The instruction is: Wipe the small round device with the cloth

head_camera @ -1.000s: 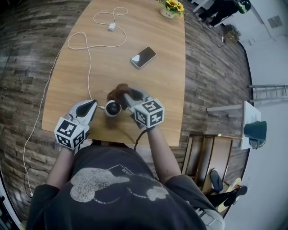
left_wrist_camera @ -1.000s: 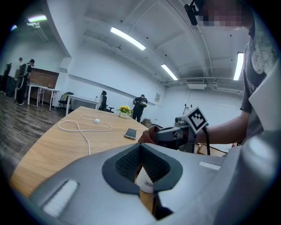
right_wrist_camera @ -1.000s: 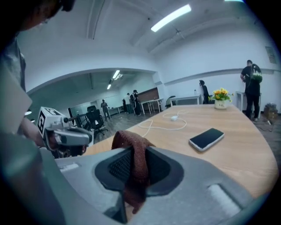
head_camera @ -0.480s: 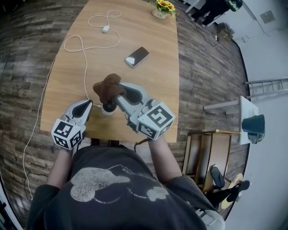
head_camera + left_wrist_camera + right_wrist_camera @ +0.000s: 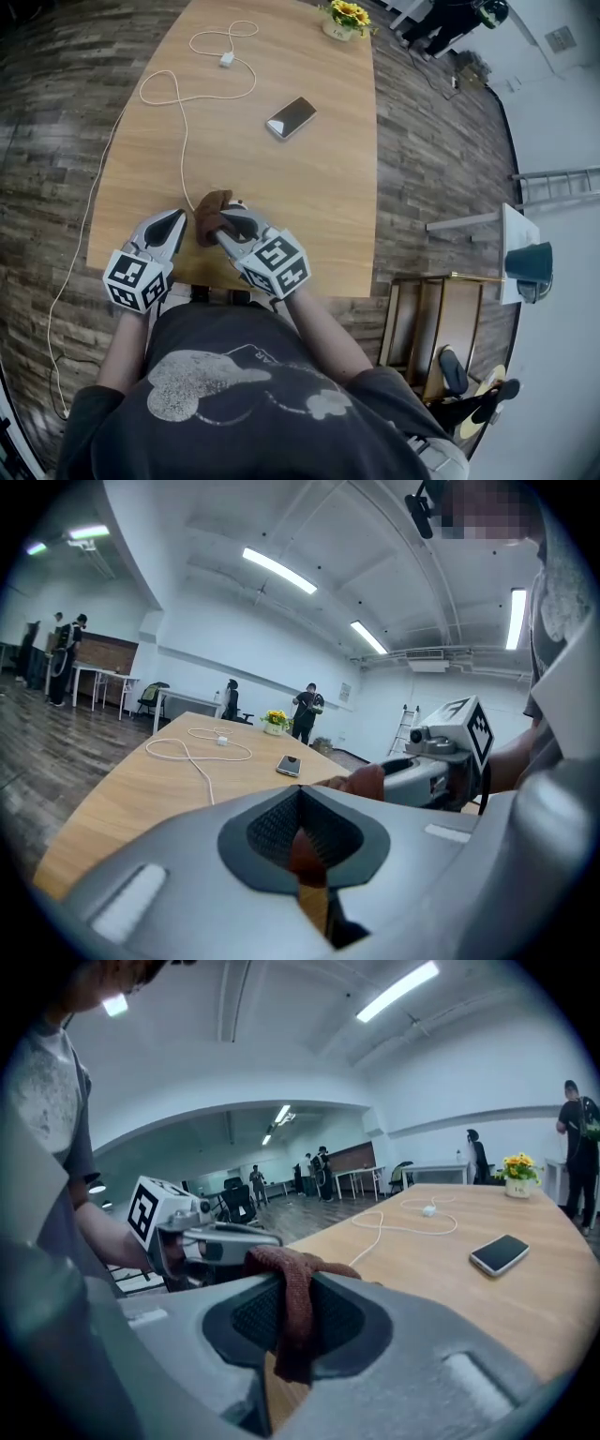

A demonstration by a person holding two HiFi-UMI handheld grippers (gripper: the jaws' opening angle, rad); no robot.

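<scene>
The brown cloth (image 5: 211,217) lies bunched at the wooden table's near edge, between my two grippers. My right gripper (image 5: 228,217) is shut on the cloth (image 5: 292,1307), which folds over its pads. The left gripper (image 5: 176,218) sits just left of the cloth with its jaws together. In the left gripper view a reddish-brown sliver shows in the slit of the left gripper (image 5: 305,841); I cannot tell if it is pinched. The small round device is hidden under the cloth and the right gripper. Its white cable (image 5: 185,141) runs to that spot.
A phone (image 5: 291,117) lies mid-table beyond the grippers. A small pot of yellow flowers (image 5: 339,21) stands at the far edge. The cable's plug (image 5: 226,59) rests at the far left. The table's near edge (image 5: 337,286) is close to my body. People stand far off.
The right gripper came down and to the left with the cloth, from raised above the device to right beside the left gripper. The device no longer shows. The left gripper barely moved.
</scene>
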